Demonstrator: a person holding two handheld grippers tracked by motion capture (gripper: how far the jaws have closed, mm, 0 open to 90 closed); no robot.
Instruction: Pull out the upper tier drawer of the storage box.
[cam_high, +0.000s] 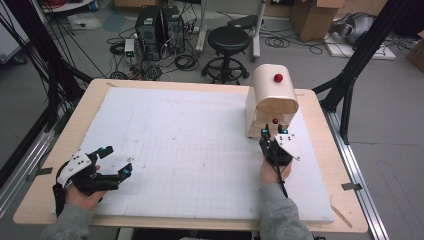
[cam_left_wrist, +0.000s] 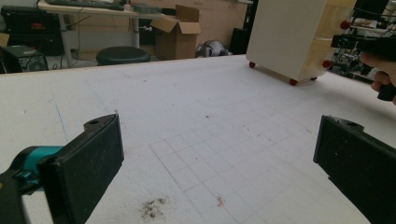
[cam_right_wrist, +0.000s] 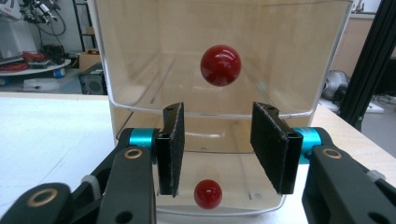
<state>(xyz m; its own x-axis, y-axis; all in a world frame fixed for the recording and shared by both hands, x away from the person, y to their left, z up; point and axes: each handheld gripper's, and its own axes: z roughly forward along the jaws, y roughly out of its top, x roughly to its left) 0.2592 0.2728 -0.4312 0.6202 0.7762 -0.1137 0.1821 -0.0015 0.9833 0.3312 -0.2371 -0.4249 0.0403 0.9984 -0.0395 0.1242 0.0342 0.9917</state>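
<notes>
A cream wooden box (cam_high: 272, 100) with a rounded lid stands at the back right of the white mat (cam_high: 190, 145). It carries an upper red knob (cam_high: 278, 78) and a lower red knob (cam_high: 275, 121). My right gripper (cam_high: 274, 132) points at the box's front, close to it. In the right gripper view the box (cam_right_wrist: 280, 56) has a clear front, and the gripper (cam_right_wrist: 217, 140) is open, its pads either side of the lower knob (cam_right_wrist: 208, 193) without touching it; the upper knob (cam_right_wrist: 220, 65) sits above. My left gripper (cam_high: 118, 160) rests wide open at the front left, nothing between its pads (cam_left_wrist: 93, 158).
The left gripper view looks across the mat (cam_left_wrist: 196, 112) to the box (cam_left_wrist: 285, 37) and the right gripper (cam_left_wrist: 362, 44) far off. Behind the table stand a black stool (cam_high: 228, 40), computer towers (cam_high: 159, 31), cables and cardboard boxes (cam_high: 312, 17).
</notes>
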